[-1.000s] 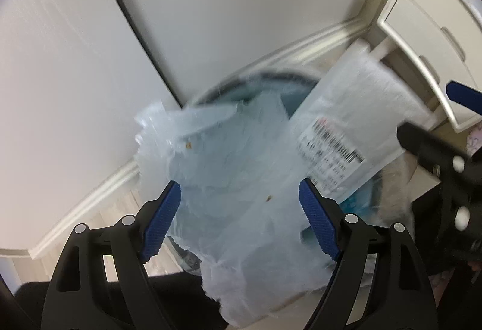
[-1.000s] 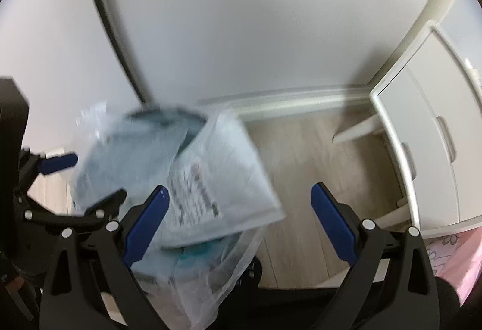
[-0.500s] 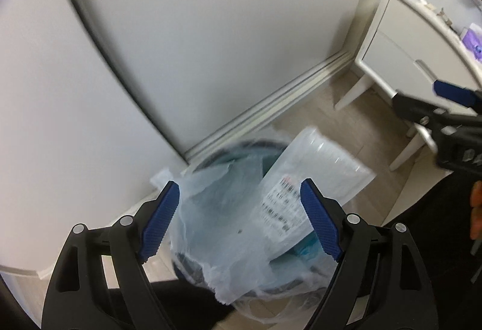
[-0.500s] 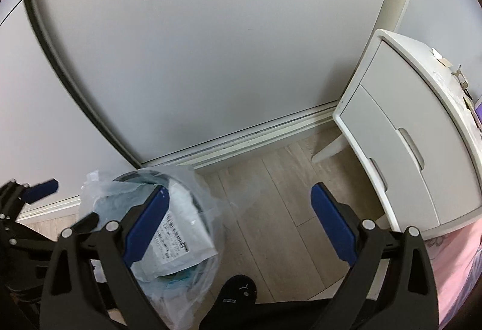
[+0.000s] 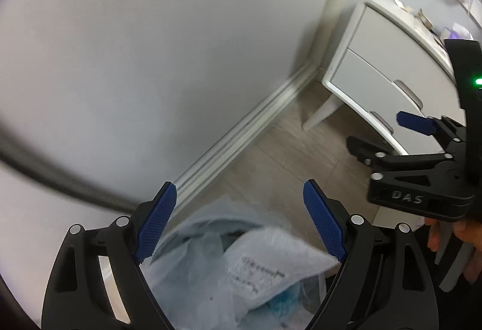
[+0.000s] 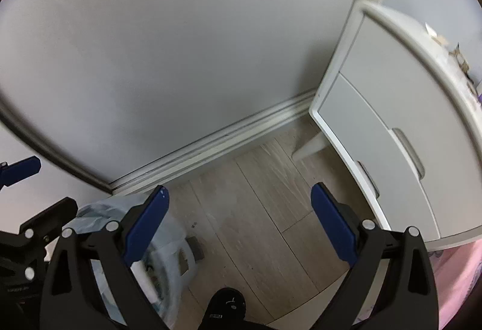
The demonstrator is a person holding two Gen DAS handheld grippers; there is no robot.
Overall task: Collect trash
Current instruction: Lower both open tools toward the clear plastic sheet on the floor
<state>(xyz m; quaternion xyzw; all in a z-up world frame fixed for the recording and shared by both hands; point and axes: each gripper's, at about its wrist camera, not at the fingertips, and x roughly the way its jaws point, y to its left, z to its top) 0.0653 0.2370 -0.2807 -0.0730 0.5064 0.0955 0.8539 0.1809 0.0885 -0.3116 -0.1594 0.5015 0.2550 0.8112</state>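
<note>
A trash bin lined with a pale blue plastic bag [image 5: 198, 242] stands on the floor by the wall. A clear plastic package with a printed label [image 5: 265, 266] lies in it. My left gripper [image 5: 241, 221] is open and empty, above the bin. My right gripper [image 6: 238, 221] is open and empty, over the wooden floor to the right of the bin [image 6: 168, 254]. The right gripper also shows at the right edge of the left wrist view [image 5: 388, 134].
A white nightstand with two drawers [image 6: 388, 131] stands on legs at the right, with small items on top. A grey wall with white baseboard [image 6: 217, 146] runs behind. Pink fabric [image 6: 461, 284] shows at the lower right. A dark foot [image 6: 226, 309] is on the wooden floor.
Both grippers have lifted up and away from the bin, which now sits low in both views. The labelled plastic package has dropped into the bin bag.
</note>
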